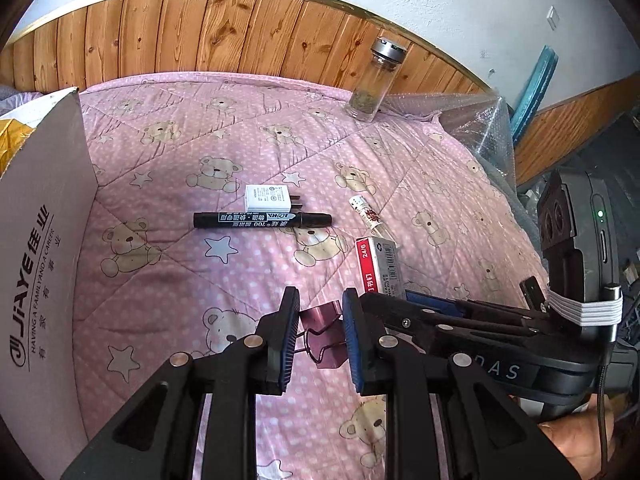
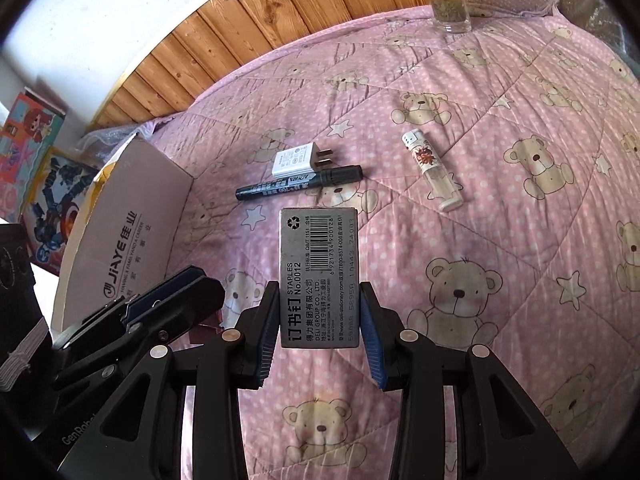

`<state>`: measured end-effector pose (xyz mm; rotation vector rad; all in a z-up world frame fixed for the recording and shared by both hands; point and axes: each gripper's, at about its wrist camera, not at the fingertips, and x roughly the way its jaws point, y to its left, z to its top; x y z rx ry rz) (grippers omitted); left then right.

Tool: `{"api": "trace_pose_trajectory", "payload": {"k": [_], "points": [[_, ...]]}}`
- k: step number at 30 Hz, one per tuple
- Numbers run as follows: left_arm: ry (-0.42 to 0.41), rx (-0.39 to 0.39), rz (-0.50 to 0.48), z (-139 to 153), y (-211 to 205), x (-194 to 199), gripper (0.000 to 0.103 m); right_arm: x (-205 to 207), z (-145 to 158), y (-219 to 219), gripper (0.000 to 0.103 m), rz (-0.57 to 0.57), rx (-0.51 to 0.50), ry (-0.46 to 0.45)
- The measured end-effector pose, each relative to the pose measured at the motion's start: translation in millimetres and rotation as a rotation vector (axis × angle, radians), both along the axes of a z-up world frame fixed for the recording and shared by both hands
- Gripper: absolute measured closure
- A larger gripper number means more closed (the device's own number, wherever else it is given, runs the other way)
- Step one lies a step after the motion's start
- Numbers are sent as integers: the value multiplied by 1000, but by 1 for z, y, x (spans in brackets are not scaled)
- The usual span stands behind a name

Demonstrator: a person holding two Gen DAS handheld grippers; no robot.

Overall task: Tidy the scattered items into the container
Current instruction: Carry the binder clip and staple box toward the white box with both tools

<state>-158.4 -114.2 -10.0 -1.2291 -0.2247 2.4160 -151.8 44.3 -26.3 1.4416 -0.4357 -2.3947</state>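
A grey cardboard staple box [image 2: 319,278] is gripped by the right tool [image 2: 320,330], a maroon metal binder clip [image 1: 322,334] is straddled by the open left tool [image 1: 320,342], and carrying to the cardboard container [image 2: 132,224] at frame left is called for next.

We identify a home bedroom: pink teddy-bear quilt [image 1: 248,128], wood-panelled wall [image 1: 208,32], colourful toy boxes [image 2: 32,152] stacked beside it.

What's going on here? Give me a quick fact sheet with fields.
surface: pink bear-print quilt
container: cardboard box, at left
left gripper: open around a binder clip
right gripper: shut on a staples box
loose items: black marker, white charger plug, lighter
far edge: glass jar
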Motion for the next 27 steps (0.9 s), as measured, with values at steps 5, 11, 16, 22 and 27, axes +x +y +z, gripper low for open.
{"api": "trace_pose_trajectory", "payload": {"k": [5, 11, 16, 22, 27], "points": [[16, 4, -3, 14, -5, 20, 80, 19, 9, -8, 63, 5, 5, 9], [27, -2, 8, 28, -14, 40, 80, 41, 21, -22, 63, 26, 18, 29], [39, -8, 20, 41, -23, 57, 80, 59, 33, -35, 63, 40, 30, 48], [64, -10, 30, 57, -37, 79, 80, 78, 48, -50, 63, 59, 42, 78], [87, -7, 44, 70, -50, 97, 80, 92, 60, -67, 63, 79, 53, 100]]}}
